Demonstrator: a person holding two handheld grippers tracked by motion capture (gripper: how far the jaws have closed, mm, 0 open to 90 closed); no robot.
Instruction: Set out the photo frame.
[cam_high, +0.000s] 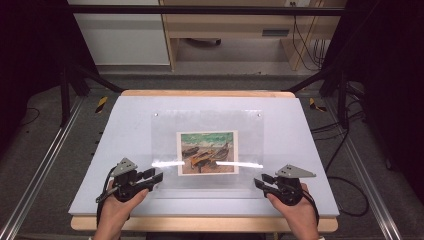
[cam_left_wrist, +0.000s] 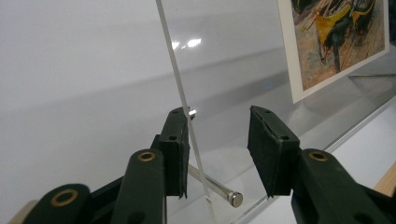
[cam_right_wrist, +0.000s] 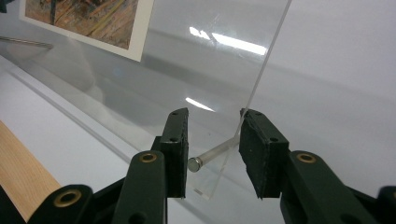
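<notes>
On white table (cam_high: 125, 125), clear panel (cam_high: 210, 125), left gripper (cam_high: 152, 178) and right gripper (cam_high: 260, 181) unclenched astride its corners, grey floor (cam_high: 45, 150).

Bright overhead light on your white surface (cam_high: 125, 125), two hard glare streaks across the clear panel (cam_high: 207, 150) beside the print (cam_high: 207, 152), dark room edges around you, and soft, slightly blurred close-ups from both claw views.

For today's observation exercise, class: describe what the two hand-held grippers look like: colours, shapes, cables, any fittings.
Both the left gripper and the right gripper are black, each topped by a grey three-cornered plate, with a dark cable trailing back past the wrist. In the gripper views the jaws are flat black rectangular pads on black arms with brass-coloured pivot rings. The person's forearms are bare, no sleeves.
</notes>
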